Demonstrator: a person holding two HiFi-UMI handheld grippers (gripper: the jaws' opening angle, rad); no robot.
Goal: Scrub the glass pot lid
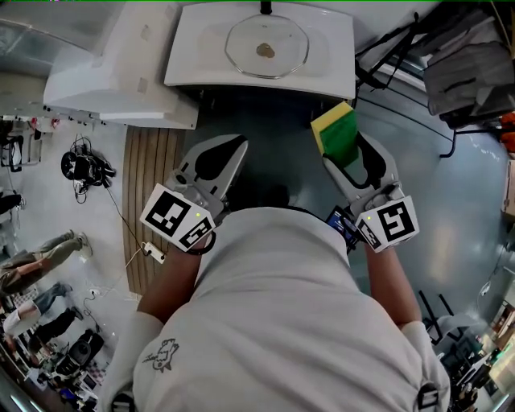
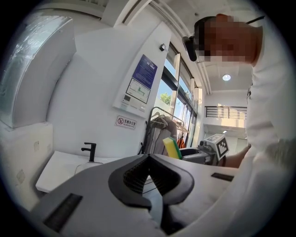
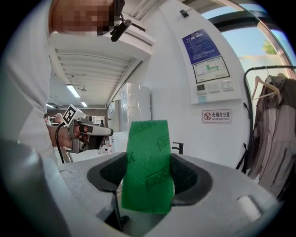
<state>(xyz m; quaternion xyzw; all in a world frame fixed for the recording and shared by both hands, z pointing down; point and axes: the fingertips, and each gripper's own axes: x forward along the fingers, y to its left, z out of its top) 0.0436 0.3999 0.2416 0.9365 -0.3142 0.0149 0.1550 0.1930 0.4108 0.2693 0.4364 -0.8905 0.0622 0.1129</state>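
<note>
A round glass pot lid (image 1: pixel 266 47) with a brown smear at its middle lies in the white sink (image 1: pixel 330 60) at the top of the head view. My right gripper (image 1: pixel 344 153) (image 3: pixel 147 171) is shut on a sponge (image 1: pixel 336 132) (image 3: pixel 148 164), yellow on one side and green on the other, which stands up between its jaws. My left gripper (image 1: pixel 231 159) (image 2: pixel 149 173) is shut with nothing in it. Both grippers hang over the dark floor, short of the sink's front edge. In the left gripper view the sponge (image 2: pixel 171 148) and the right gripper's marker cube (image 2: pixel 218 145) show to the right.
A black tap (image 1: pixel 265 8) (image 2: pixel 89 151) stands at the sink's back rim. A white block (image 1: pixel 105 84) adjoins the sink on the left, with wooden slats (image 1: pixel 149 173) below it. A clothes rack (image 3: pixel 273 134) and dark gear (image 1: pixel 463 72) stand to the right.
</note>
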